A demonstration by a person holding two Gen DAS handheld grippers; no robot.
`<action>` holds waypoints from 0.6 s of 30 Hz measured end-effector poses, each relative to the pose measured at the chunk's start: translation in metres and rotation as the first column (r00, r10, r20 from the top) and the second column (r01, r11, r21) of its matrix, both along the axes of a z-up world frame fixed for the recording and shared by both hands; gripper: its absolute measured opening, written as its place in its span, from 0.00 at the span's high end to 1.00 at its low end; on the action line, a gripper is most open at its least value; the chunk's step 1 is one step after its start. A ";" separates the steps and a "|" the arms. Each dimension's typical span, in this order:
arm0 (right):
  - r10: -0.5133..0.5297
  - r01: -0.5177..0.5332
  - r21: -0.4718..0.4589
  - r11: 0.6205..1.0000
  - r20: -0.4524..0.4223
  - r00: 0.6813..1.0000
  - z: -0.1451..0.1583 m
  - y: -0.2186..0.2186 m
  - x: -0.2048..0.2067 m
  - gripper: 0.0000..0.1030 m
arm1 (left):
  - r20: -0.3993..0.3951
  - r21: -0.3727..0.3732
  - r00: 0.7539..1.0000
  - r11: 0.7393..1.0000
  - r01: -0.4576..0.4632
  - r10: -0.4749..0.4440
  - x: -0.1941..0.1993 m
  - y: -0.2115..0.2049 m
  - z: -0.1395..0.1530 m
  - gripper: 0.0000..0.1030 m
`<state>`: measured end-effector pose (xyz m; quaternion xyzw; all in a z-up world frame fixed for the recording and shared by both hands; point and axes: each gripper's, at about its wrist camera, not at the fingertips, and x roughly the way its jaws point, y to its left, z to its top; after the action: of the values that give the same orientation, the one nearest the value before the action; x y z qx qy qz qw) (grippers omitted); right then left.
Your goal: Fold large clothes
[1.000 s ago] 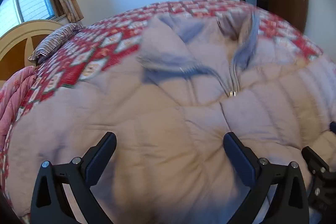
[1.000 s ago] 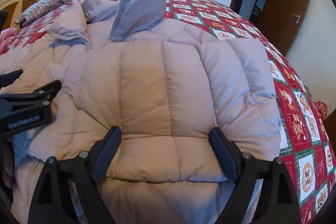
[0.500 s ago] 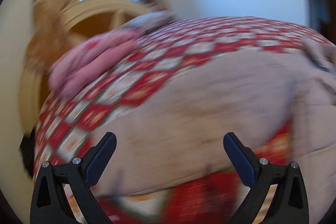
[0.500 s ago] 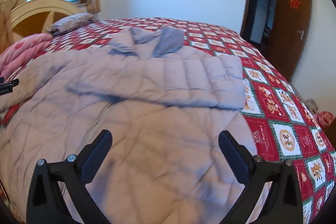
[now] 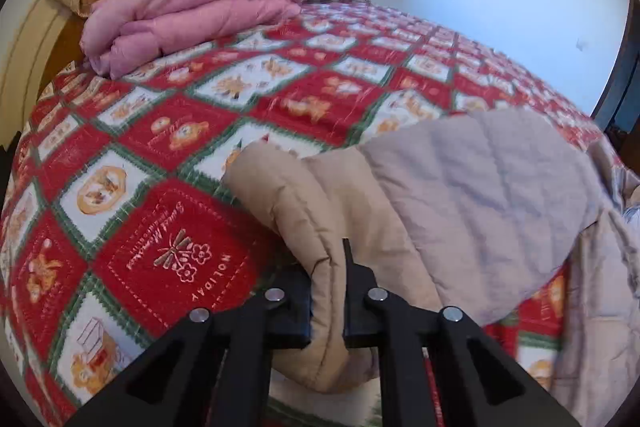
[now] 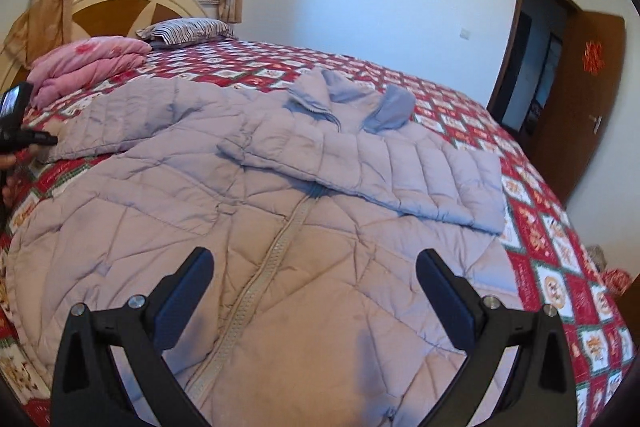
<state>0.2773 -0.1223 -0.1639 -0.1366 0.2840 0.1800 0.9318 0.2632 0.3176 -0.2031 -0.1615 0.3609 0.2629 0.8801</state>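
A large pale lilac puffer jacket [image 6: 288, 227] lies front up on the bed, zipper toward me, collar at the far end. Its right sleeve [image 6: 400, 171] is folded across the chest. Its left sleeve [image 6: 132, 123] stretches out to the left. My left gripper [image 5: 326, 303] is shut on the cuff of that sleeve [image 5: 320, 211], low over the bedspread; the left gripper also shows at the left edge of the right wrist view [image 6: 24, 137]. My right gripper [image 6: 314, 291] is open and empty above the jacket's lower front.
The bed has a red, white and green patterned bedspread [image 5: 180, 155]. A folded pink quilt [image 5: 180, 15] and a striped pillow [image 6: 186, 29] lie by the headboard [image 6: 132, 3]. A brown door [image 6: 588, 107] stands open at the right.
My left gripper swung left to the outstretched sleeve and shut on its cuff. My right gripper pulled back and rose, staying open over the jacket's lower front.
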 end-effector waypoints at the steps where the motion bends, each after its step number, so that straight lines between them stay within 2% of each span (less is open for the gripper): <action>1: -0.003 0.003 -0.003 1.000 0.006 1.000 0.001 -0.001 -0.001 0.00 | 0.026 0.049 1.000 0.999 0.014 -0.015 -0.001 -0.010 0.014 0.92; 6: -0.079 0.077 0.058 0.995 0.027 0.997 0.012 -0.024 0.003 0.00 | 0.150 0.179 0.981 0.979 0.097 -0.124 -0.002 -0.057 0.083 0.92; 11: -0.179 0.173 0.138 0.975 0.029 0.983 0.021 -0.056 0.010 0.00 | 0.227 0.288 0.934 0.935 0.205 -0.274 0.011 -0.121 0.147 0.92; 14: -0.240 0.235 0.183 0.955 0.003 0.971 0.021 -0.079 0.014 0.00 | 0.234 0.320 0.900 0.904 0.285 -0.367 0.032 -0.168 0.167 0.92; 18: -0.299 0.297 0.227 0.928 -0.025 0.954 0.018 -0.110 0.013 0.00 | 0.216 0.349 0.858 0.857 0.378 -0.467 0.060 -0.228 0.170 0.92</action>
<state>0.2900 -0.2320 -0.1455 0.0150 0.2740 0.0670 0.9593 0.3230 0.0894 -0.0334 0.0184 0.2101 0.0849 0.9738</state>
